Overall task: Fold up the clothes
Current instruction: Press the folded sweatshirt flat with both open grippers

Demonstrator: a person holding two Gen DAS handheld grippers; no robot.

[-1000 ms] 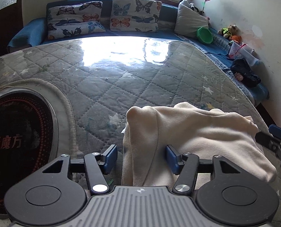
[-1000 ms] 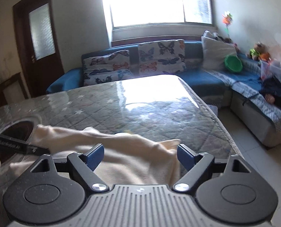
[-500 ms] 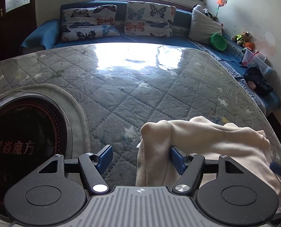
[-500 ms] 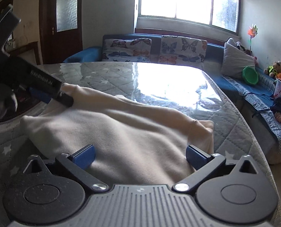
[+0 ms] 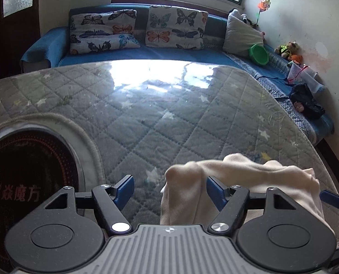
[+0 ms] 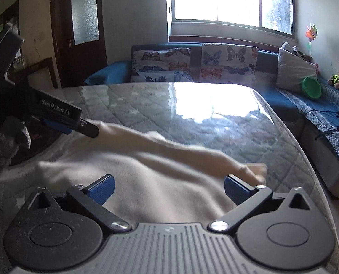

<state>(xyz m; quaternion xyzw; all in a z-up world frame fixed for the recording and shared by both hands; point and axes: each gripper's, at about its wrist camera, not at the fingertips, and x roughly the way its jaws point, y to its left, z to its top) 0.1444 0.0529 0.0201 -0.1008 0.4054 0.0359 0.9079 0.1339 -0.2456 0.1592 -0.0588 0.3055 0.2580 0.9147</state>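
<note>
**Cream garment lies released on the table, its fold at risk of slumping**

A cream fleece garment lies bunched on the near right part of a glass-topped table laid over a grey quilted cover, well short of a finished fold. The left gripper is opening its blue fingers; a rounded hump of the cloth stands between them, close against the right-hand finger, while the other stands clear of it. The right gripper has its fingers spread as wide as they go above the garment's broad middle, gripping nothing.

The risks appear plain. With both grippers letting go, the raised hump could sag and undo whatever crease exists. The cloth may still be brushing the left gripper's right-hand finger, so a pull-back could drag that corner along. The garment's far end lies near the table's right edge, and a careless sweep over slick glass might slide it towards the floor. A round dark burner plate sits to the left.
</note>
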